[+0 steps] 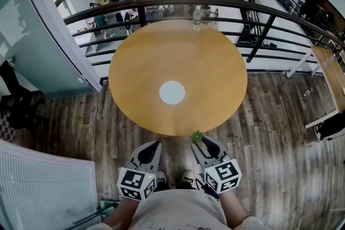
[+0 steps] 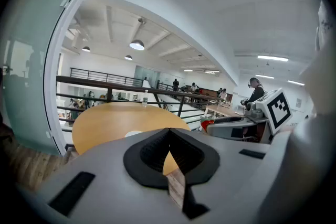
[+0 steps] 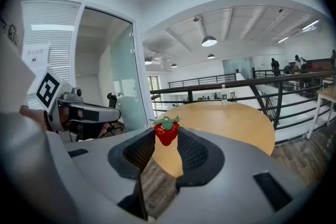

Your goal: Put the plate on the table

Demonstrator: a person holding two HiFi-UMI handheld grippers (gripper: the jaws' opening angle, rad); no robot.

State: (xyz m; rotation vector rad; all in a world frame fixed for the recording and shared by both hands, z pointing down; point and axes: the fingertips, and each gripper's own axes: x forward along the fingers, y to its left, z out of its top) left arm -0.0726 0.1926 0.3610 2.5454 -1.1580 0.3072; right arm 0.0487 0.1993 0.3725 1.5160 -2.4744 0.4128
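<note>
A small white plate (image 1: pixel 172 92) lies flat near the middle of the round wooden table (image 1: pixel 215 56); the left gripper view catches its edge (image 2: pixel 134 134). Both grippers hang low in front of the person, short of the table's near edge. My right gripper (image 1: pixel 198 140) is shut on a red strawberry (image 3: pixel 166 132) with a green top (image 1: pixel 197 137), pinched at the jaw tips. My left gripper (image 1: pixel 156 144) is shut with nothing in it, its tips meeting (image 2: pixel 168 131).
A clear bottle (image 1: pixel 197 18) stands at the table's far edge by a dark metal railing (image 1: pixel 269 13). Beyond the railing is a drop to a lower floor with people. Another table (image 1: pixel 331 70) stands at the right. A glass wall (image 1: pixel 32 35) runs along the left.
</note>
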